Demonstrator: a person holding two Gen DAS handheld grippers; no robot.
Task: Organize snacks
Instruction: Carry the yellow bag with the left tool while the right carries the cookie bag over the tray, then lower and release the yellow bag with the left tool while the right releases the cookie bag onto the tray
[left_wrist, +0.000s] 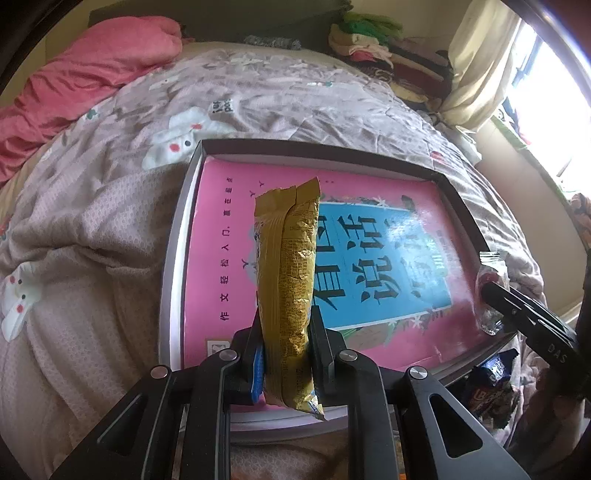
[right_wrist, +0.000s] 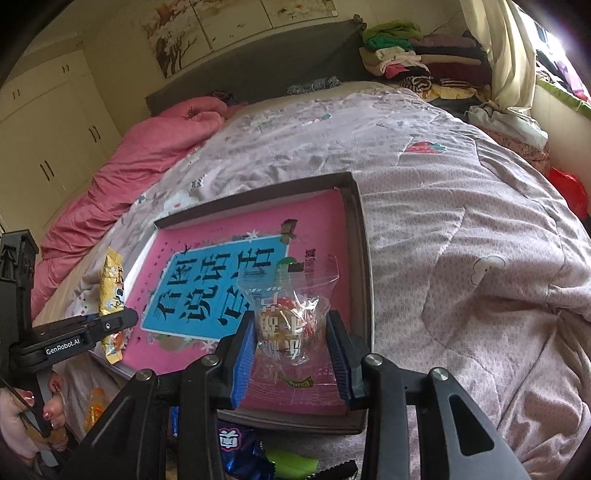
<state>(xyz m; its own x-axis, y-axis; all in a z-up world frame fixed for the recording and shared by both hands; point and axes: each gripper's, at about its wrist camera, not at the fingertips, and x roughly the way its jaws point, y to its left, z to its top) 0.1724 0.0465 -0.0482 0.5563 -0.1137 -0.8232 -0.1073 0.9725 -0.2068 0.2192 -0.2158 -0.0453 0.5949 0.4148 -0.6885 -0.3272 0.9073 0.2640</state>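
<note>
Over 1 box (left_wrist: 177, 258) w/ pink book (left_wrist: 369, 221): left gripper (left_wrist: 286, 332) clamped on 1 gold packet (left_wrist: 291, 277), right gripper (right_wrist: 291, 347), marked "GenRobot.AI", clamped on 1 clear packet (right_wrist: 291, 317).

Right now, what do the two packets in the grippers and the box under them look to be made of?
Gold snack packet: probably metallised foil film, crinkled with bright glints. Clear snack packet: thin transparent plastic, its contents and the box show through, with shiny creases. Shallow box: looks like rigid cardboard with a straight grey rim; its pink printed surface seems glossy, catching window glare.
</note>
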